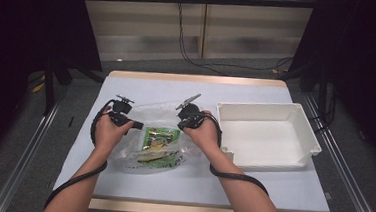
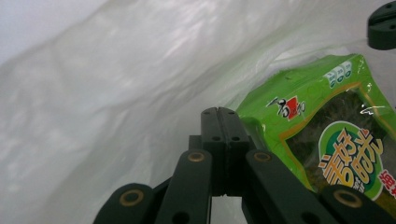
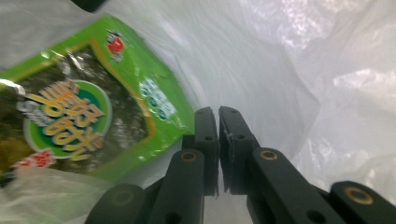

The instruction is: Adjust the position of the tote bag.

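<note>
A clear plastic bag [image 1: 161,109] lies at the middle of the table, with a green snack packet [image 1: 159,140] inside it. My left gripper [image 1: 135,125] is shut on the bag's left edge. My right gripper [image 1: 181,124] is shut on its right edge. In the left gripper view the jaws [image 2: 223,115] meet on the film [image 2: 116,93], and the green packet [image 2: 327,121] lies just to their right. In the right gripper view the jaws [image 3: 218,115] pinch the thin film [image 3: 280,70], with the packet [image 3: 93,93] to their left.
A white plastic bin [image 1: 268,107] stands open on the right side of the table, close to my right hand. The table top [image 1: 177,87] has a pale blue cover. Metal rails run along both sides of the table.
</note>
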